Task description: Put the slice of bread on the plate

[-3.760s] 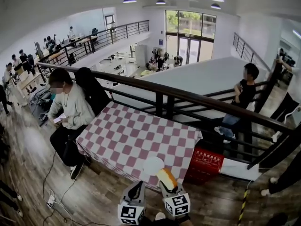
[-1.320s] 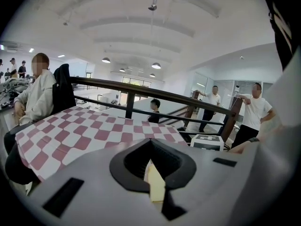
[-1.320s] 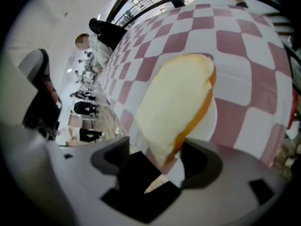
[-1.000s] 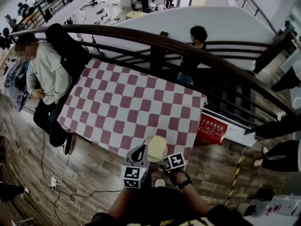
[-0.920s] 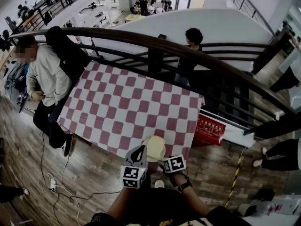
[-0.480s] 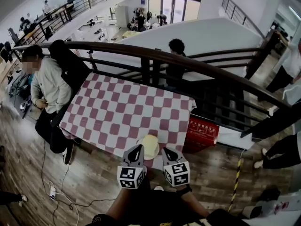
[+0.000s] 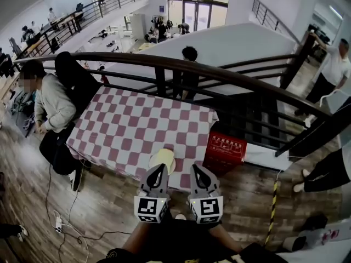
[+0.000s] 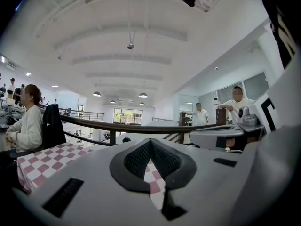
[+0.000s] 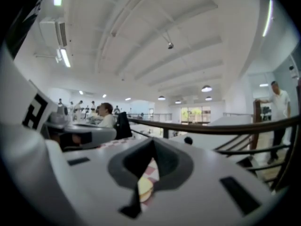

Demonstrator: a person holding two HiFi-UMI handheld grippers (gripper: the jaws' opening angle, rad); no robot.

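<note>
The fingers (image 8: pixel 135 160) of the left gripper (image 7: pixel 159 171) are pressing together at their tips, pinching nothing; only checked cloth is showing through the slit behind them. The right gripper (image 7: pixel 196 171) is doing the same: its fingers (image 9: pixel 128 163) are meeting at the tip and holding nothing.

Counting what is in play: two grippers are pointing side by side over the near edge of the table (image 7: pixel 126 129), each carrying one marker cube (image 7: pixel 151 209). One slice of bread (image 7: pixel 163 158) is lying on one white plate (image 7: pixel 171 170). One red box (image 7: pixel 225 150) is standing on the floor just beside the table's right end. One person in a pale grey top (image 7: pixel 53 107) is sitting at the table's left end.

The bread is resting flat on the plate, which is sitting on the checked cloth close to the table's near edge. In the head view it is lying just ahead of the left gripper's tip and to the left of the right gripper's tip. In the right gripper view the bread (image 9: pixel 145 190) is showing through the slit, beyond the closed fingertips and apart from them.
</note>
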